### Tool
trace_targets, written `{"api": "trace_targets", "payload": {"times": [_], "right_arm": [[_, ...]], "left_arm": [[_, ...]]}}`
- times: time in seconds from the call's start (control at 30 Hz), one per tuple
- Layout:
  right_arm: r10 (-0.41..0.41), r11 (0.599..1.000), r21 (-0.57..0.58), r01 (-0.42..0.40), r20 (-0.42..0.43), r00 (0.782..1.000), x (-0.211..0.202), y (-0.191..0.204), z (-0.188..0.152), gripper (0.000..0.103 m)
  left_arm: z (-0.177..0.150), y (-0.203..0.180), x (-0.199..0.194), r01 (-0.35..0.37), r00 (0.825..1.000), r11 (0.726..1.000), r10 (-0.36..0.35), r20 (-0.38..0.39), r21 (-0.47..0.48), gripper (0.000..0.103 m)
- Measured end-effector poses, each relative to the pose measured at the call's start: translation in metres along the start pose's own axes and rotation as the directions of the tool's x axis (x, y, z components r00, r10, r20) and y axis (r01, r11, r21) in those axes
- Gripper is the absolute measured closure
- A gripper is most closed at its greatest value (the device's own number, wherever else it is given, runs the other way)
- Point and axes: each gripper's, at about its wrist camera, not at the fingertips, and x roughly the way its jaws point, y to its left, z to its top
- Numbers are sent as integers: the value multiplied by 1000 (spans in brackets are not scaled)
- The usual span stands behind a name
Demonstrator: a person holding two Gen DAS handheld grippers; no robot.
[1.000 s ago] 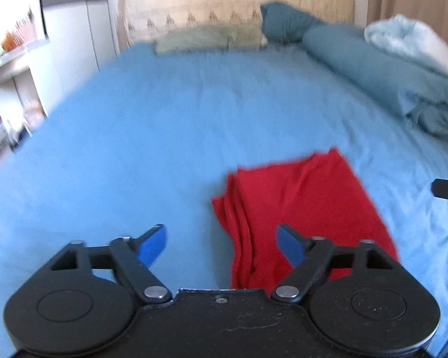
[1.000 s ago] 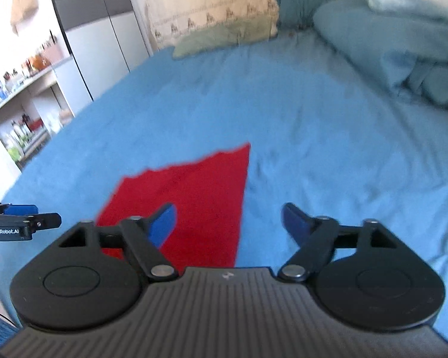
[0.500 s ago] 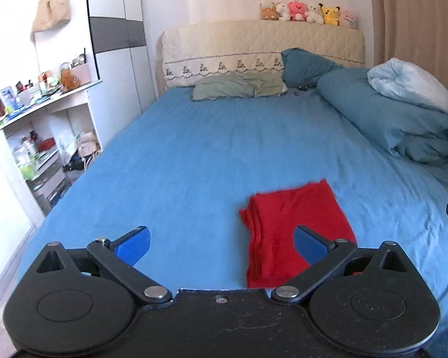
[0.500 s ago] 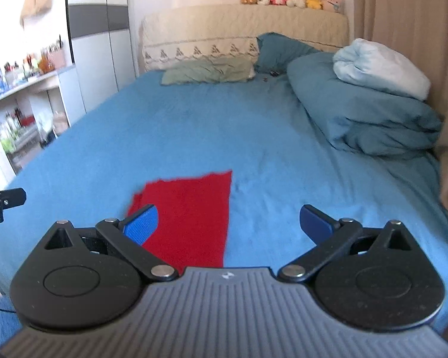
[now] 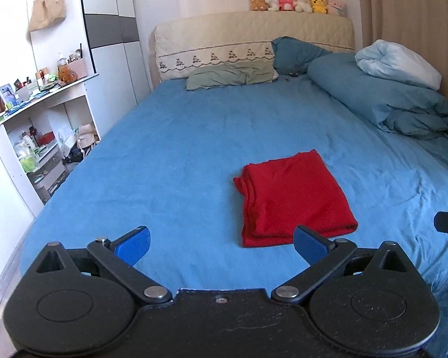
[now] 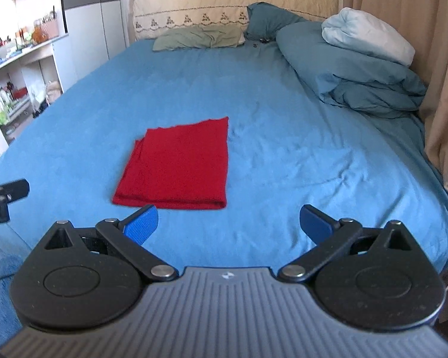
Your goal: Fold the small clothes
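Note:
A red garment lies folded into a neat rectangle on the blue bed sheet, near the foot of the bed. It also shows in the right wrist view. My left gripper is open and empty, held back above the bed's near edge, with the garment ahead and to its right. My right gripper is open and empty, with the garment ahead and to its left. Neither gripper touches the cloth.
A rolled teal duvet with a pale blue blanket lies along the bed's right side. Pillows rest at the headboard. White shelves with clutter stand to the left. A curtain hangs on the right.
Both grippers have pulled back and risen away from the red garment, which stays folded on the sheet. Both jaws have opened a little wider.

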Motion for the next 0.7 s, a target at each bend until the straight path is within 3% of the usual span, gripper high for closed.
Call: {"api": "trace_targets", "payload": {"times": [0.7], "right_arm": [[-12,1000,6,12,-7,1000,1,-4,-3,0]], "left_arm": [[-4,-1,-4,30,999,1000,-30,18,9,0]]}}
